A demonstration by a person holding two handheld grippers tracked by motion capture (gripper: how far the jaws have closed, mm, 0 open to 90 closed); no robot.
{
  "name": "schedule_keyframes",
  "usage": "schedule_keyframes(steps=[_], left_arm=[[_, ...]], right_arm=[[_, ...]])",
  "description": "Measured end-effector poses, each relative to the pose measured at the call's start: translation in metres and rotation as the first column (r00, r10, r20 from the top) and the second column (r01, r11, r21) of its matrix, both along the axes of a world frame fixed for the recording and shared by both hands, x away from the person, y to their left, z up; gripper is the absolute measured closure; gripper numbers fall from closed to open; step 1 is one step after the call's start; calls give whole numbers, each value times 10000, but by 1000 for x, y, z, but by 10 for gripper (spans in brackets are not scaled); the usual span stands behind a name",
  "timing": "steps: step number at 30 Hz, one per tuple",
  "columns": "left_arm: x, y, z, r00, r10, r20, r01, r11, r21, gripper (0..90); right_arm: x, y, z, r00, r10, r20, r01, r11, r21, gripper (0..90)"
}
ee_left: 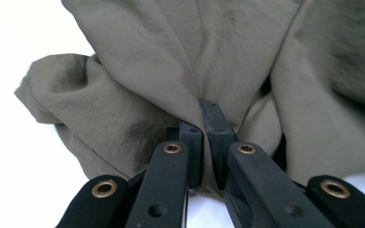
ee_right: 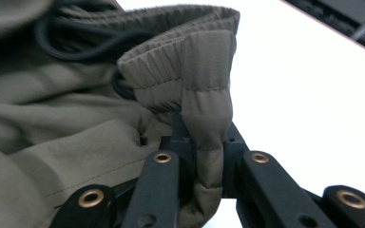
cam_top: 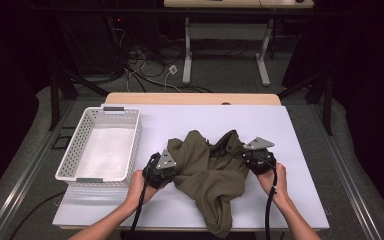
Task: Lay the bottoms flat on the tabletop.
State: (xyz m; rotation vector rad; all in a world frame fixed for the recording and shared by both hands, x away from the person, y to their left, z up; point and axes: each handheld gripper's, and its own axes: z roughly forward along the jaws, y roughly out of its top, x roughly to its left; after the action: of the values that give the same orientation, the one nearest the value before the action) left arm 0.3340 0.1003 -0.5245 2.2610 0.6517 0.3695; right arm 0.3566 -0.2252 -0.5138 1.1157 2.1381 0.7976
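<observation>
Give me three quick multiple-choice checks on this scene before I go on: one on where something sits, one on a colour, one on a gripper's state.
1. Where is the white perforated plastic basket?
A. left of the garment
B. right of the garment
C. on top of the garment

2. What colour is the crumpled fabric garment?
A. red
B. olive green
C. blue

3. What is the right gripper doing?
A. hanging open above the table
B. shut on the garment's elastic waistband
C. holding the basket

Answers:
1 A, the basket stands left of the garment in the high view.
2 B, every view shows olive cloth.
3 B, the ribbed band is pinched between its jaws.
</observation>
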Motion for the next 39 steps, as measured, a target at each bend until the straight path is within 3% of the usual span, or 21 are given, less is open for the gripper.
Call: schedule_keyframes(steps=[4,8,11,15,19,23,25,27,29,31,34,39], left_arm=[[2,-2,0,10000,-83,42,82,9995,307,844],[10,-6,11,10000,-7,76,5,9998,194,563],[17,-10,23,9999,14,155,-14,10000,34,430],[31,-17,35,9998,110,186,-107,9998,-163,371],[45,-25,41,9994,307,139,-302,9990,-330,323],[57,-33,41,9982,561,199,-558,9984,-118,304],[64,-36,37,9977,676,14,-676,9977,-40,292],[70,-37,29,9973,700,-215,-698,9975,128,343],[73,-36,21,9969,534,-572,-538,9985,-66,498],[70,-34,15,9981,324,-520,-327,9995,-47,633],[59,-32,13,9998,130,-118,-131,9999,-77,789],[37,-25,15,9987,72,498,-65,9999,-142,824]], right_arm=[[5,0,-8,9987,-48,-505,44,10000,-81,802],[5,3,-8,9984,88,-561,-92,9999,-69,715],[5,3,-9,9982,99,-592,-101,9999,-23,640],[5,5,-9,9980,200,-600,-201,9998,-20,632],[4,8,-11,9969,372,-696,-377,9993,-54,696],[3,10,-12,9961,497,-726,-509,9986,-149,746],[2,10,-11,9961,525,-712,-535,9985,-123,771],[1,10,-10,9962,573,-660,-585,9982,-153,791],[0,9,-10,9965,567,-614,-578,9982,-168,805],[0,8,-8,9969,586,-518,-595,9981,-150,815],[-1,7,-6,9981,516,-344,-520,9986,-92,819],[-2,2,-1,9995,307,-77,-307,9995,42,822]])
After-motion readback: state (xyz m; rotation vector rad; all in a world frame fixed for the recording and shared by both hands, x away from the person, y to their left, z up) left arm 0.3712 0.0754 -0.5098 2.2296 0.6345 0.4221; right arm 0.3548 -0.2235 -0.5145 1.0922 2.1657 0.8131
